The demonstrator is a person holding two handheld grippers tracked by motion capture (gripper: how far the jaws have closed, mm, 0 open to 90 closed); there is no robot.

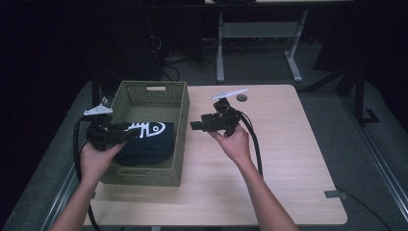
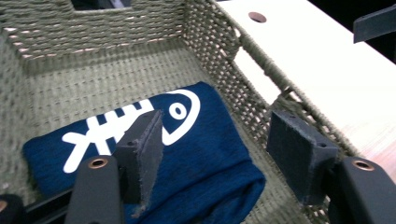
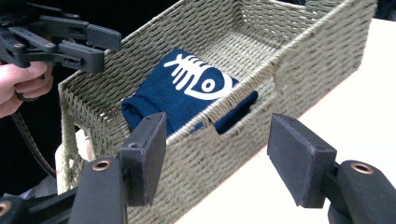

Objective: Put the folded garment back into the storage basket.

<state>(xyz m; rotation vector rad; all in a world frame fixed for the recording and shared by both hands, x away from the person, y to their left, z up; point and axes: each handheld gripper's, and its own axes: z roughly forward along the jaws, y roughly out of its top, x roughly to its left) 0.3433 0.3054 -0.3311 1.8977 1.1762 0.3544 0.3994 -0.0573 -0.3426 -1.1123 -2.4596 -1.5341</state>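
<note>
High view: a folded cloth (image 1: 144,139) with a white fish-bone print lies inside the woven basket (image 1: 179,103), toward its near end. The left gripper (image 1: 126,135) hangs over the basket's left rim, just above the cloth; the right gripper (image 1: 196,125) sits outside the right wall over the bare table (image 1: 288,159). Both look released, nothing between the jaws.

Left gripper view: the jaws stand apart over the cloth (image 2: 196,154), pads clear of the fabric. The basket's right wall (image 2: 243,93) is close beside the right jaw. I judge the cloth already placed, so the sound move is straight up before going sideways, to avoid snagging the weave.

Right gripper view: the jaws are spread and empty, facing the basket's handle cutout (image 3: 229,126), with the cloth (image 3: 187,93) behind it. The table to the right is open, so drawing away that way looks safest.
</note>
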